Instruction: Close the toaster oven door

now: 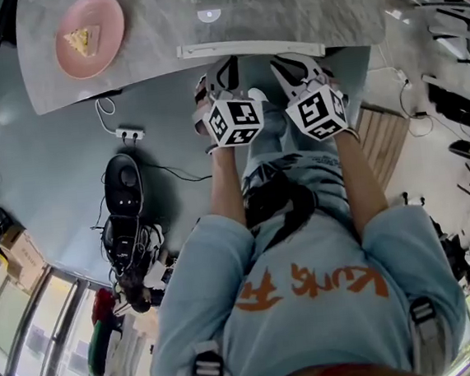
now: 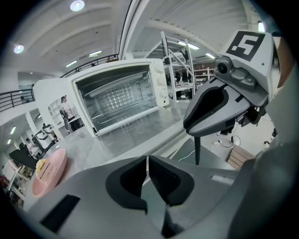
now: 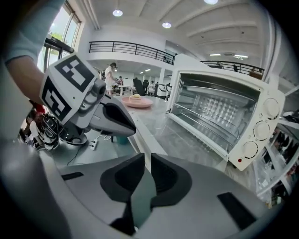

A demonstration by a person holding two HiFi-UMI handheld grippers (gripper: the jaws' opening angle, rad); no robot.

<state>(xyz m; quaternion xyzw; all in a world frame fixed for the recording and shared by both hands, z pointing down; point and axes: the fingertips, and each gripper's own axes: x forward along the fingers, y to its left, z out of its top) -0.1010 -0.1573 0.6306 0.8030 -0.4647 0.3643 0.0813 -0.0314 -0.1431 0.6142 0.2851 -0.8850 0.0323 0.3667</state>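
The white toaster oven (image 2: 121,93) stands on the grey marble table (image 1: 155,42) with its glass door (image 2: 140,128) dropped open and lying flat toward me. In the head view the door (image 1: 243,13) shows at the top, its handle bar nearest me. Both grippers hover side by side just short of the table edge, below the door handle. My left gripper (image 1: 222,73) is shut and empty, as the left gripper view (image 2: 147,170) shows. My right gripper (image 1: 293,66) has its jaws a little apart with nothing between them (image 3: 147,170). Neither gripper touches the door.
A pink plate (image 1: 90,33) with a piece of food sits on the table's left part. On the floor to my left lie a power strip (image 1: 129,134), cables and a black device (image 1: 123,181). A wooden pallet (image 1: 383,140) lies to my right.
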